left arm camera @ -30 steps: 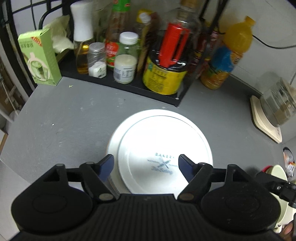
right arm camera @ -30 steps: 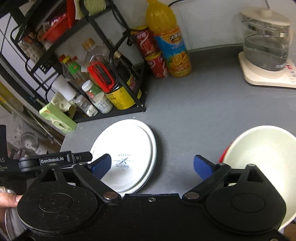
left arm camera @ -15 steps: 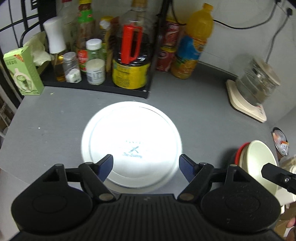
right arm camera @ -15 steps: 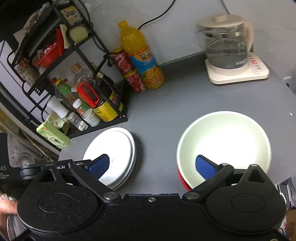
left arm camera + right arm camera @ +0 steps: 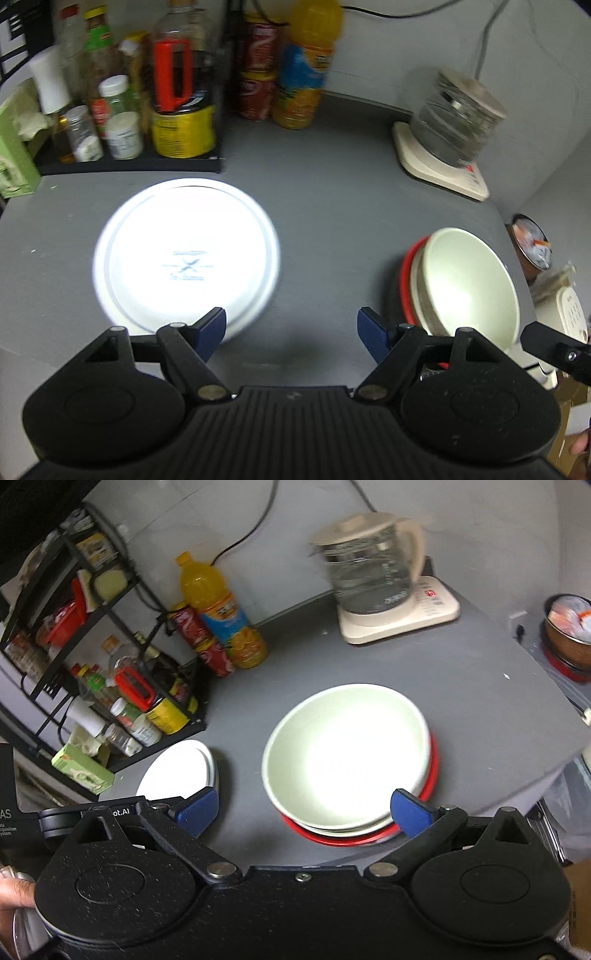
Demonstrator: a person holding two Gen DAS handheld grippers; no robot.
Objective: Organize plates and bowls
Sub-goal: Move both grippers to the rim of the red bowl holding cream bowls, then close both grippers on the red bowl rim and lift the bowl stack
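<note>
Since the white plates (image 5: 184, 258) sit stacked in front of the condiment rack (image 5: 92, 664) and the cream bowls (image 5: 347, 757) sit nested on a red plate (image 5: 434, 771) well apart on the grey counter (image 5: 332, 206), we judge sorting nearly complete. The left gripper (image 5: 291, 332) and right gripper (image 5: 303, 810) hover with jaws apart, empty. Next, we verify each stack. The top plate shows blurred blue print we cannot read; the left gripper's arm in the right wrist view reads "ot.AI".

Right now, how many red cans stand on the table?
2. Both stand stacked beside the orange bottle, next to the rack: upper can, lower can. More may be hidden behind.
</note>
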